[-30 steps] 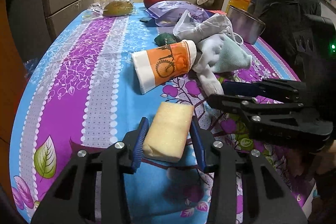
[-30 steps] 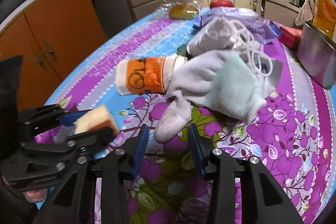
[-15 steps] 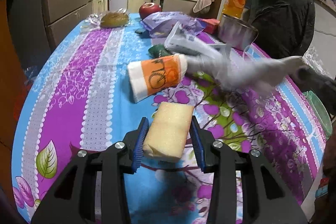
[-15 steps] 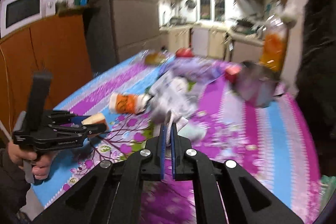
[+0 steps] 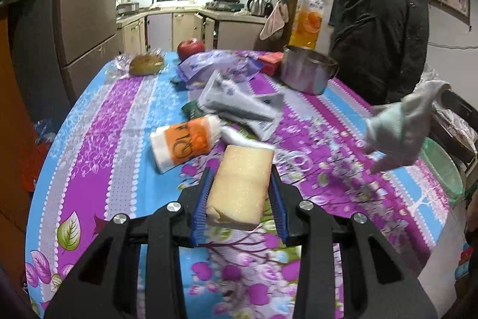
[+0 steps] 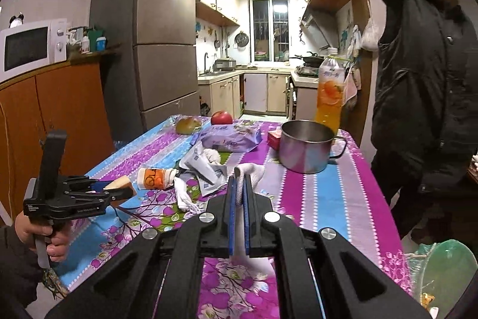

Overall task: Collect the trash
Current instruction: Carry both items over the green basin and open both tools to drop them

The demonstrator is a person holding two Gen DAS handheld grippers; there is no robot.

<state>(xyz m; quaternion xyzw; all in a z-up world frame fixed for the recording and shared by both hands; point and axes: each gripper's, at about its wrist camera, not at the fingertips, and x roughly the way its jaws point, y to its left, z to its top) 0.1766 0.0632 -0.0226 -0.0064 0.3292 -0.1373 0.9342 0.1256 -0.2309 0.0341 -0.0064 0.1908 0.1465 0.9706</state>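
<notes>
Left tool clamped on sponge, closing; right tool clamped on white cloth above surface

Pale yellow sponge block — rectangular, lifted clear of the table, long axis pointing away. White-and-mint sock hangs in the air, limp and blurred. Orange-printed paper cup lies on its side — crumpled grey wrapper just behind it.
</notes>
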